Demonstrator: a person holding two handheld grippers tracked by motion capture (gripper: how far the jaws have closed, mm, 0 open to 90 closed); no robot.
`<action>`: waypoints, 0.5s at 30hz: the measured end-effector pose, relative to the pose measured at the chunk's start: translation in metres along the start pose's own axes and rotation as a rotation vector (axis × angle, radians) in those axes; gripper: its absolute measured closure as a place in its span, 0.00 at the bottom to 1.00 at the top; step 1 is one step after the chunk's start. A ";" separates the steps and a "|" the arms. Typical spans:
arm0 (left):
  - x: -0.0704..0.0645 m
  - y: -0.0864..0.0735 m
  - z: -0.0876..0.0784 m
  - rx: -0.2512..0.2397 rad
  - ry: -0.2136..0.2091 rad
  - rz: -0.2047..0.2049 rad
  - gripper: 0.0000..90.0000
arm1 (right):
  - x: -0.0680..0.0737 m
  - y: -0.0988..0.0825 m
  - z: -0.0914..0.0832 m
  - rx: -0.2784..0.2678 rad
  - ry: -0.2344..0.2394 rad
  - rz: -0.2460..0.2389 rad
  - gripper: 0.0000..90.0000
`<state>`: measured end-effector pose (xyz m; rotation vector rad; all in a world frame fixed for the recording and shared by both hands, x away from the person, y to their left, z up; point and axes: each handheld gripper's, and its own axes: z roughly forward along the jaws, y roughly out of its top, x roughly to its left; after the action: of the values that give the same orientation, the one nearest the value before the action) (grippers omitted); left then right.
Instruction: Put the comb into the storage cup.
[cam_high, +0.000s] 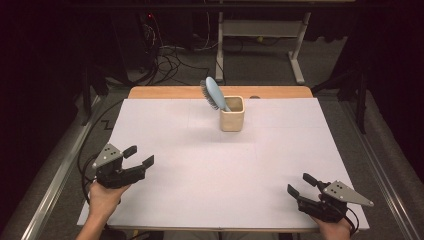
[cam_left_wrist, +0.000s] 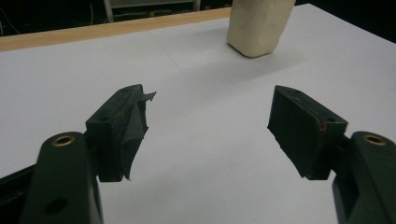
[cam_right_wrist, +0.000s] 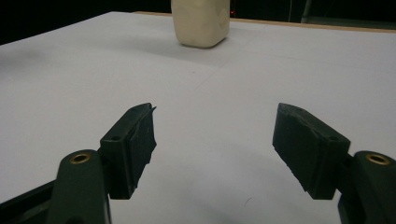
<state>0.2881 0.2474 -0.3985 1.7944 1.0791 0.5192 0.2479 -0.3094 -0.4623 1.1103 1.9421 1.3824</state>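
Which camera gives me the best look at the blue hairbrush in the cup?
The high view: the blue hairbrush stands handle-down in the cream cup, head and bristles leaning left above the rim. The left gripper view and right gripper view cut off the cup's top, so the brush is out of frame there.

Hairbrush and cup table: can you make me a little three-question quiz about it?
1. True or false: the hairbrush lies flat on the table.
2. The cup is: A) cream, B) red, C) green?
3. Is anything between the jaws of the left gripper or the right gripper?

Key:
1. False; it stands leaning in the cup.
2. A.
3. No, both are open with nothing between the jaws.
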 end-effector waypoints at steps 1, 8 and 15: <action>0.000 -0.001 0.000 0.000 -0.001 -0.002 0.32 | 0.000 0.000 0.000 0.001 0.000 0.000 0.34; 0.000 -0.007 -0.002 0.010 -0.017 -0.009 0.32 | 0.000 0.000 0.000 0.000 0.001 0.000 0.33; -0.002 -0.014 -0.002 0.019 -0.027 -0.001 0.32 | 0.000 0.000 0.000 -0.001 0.001 0.005 0.34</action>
<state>0.2790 0.2489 -0.4090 1.8127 1.0695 0.4840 0.2479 -0.3097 -0.4623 1.1156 1.9402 1.3864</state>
